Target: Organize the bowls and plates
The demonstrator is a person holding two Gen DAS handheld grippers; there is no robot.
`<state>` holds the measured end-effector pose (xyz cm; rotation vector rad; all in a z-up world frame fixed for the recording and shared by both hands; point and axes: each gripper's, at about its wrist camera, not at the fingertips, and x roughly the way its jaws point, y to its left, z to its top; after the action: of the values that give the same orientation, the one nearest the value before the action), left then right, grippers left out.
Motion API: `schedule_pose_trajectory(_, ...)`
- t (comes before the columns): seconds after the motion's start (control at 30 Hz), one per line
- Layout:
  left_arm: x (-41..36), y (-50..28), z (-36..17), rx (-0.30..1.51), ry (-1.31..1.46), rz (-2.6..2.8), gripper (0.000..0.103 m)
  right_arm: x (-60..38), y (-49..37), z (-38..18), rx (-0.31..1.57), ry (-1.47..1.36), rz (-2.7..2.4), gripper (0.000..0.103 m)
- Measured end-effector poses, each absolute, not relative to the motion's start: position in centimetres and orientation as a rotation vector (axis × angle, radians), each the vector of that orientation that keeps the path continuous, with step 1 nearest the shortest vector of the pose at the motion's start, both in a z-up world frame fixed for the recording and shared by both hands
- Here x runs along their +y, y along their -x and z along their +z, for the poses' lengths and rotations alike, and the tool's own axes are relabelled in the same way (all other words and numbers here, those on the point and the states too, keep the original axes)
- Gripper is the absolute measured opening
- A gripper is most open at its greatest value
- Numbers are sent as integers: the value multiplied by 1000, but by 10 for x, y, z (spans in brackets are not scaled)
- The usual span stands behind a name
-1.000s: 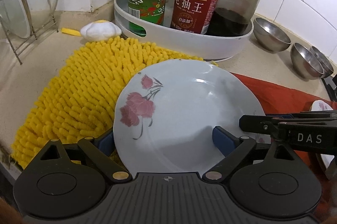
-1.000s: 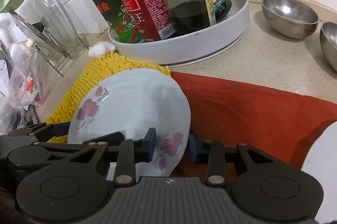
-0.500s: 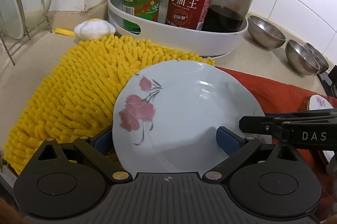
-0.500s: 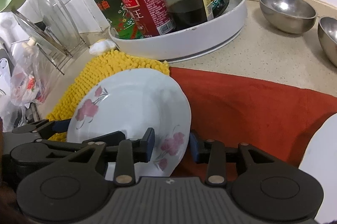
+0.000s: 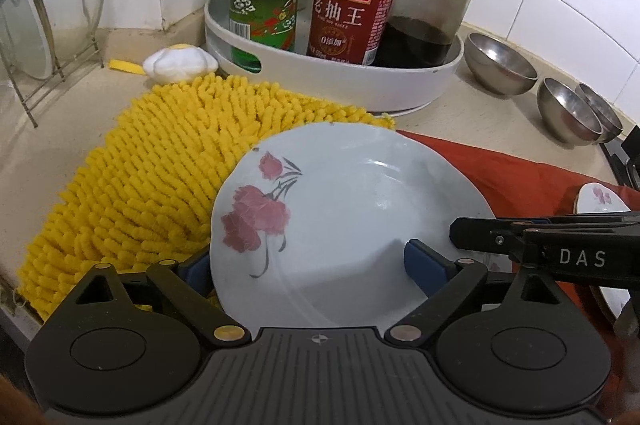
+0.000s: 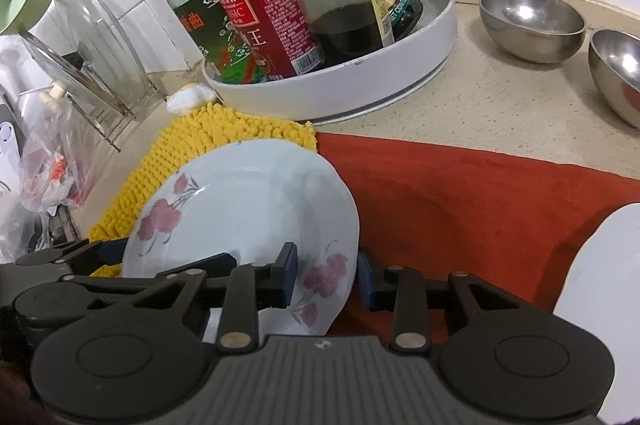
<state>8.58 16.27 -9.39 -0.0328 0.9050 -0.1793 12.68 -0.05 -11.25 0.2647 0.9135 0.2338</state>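
Observation:
A white plate with pink flowers (image 5: 344,225) is held tilted above the yellow mat and red cloth. My left gripper (image 5: 308,265) has its jaws wide apart, one on each side of the plate's near rim. My right gripper (image 6: 326,277) is shut on the plate's right rim (image 6: 320,281), one pad on each face. The right gripper also shows in the left wrist view (image 5: 540,245). Three steel bowls (image 5: 500,69) stand at the back right. A second white flowered dish (image 5: 600,199) lies on the red cloth at the right.
A white round tray (image 5: 340,85) with sauce bottles stands behind. A yellow chenille mat (image 5: 160,165) and a red cloth (image 6: 480,193) cover the counter. A wire rack with glass lids (image 5: 36,5) is at the left. A plastic bag (image 6: 44,169) sits far left.
The plate and both grippers have stayed almost still; the views have shifted slightly, the tray of bottles looking a little nearer.

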Motion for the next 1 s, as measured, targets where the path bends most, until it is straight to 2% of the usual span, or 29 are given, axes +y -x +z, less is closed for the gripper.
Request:
schedule_pose_trajectory(0.53,148,-87,-98,910,0,-207,96,-15,-118,-112,913,-292,208,30)
schedule_pose_trajectory(1.0,153,-88,-111,856,-14,-224,103,-11,-119,-115,915,-230,196,27)
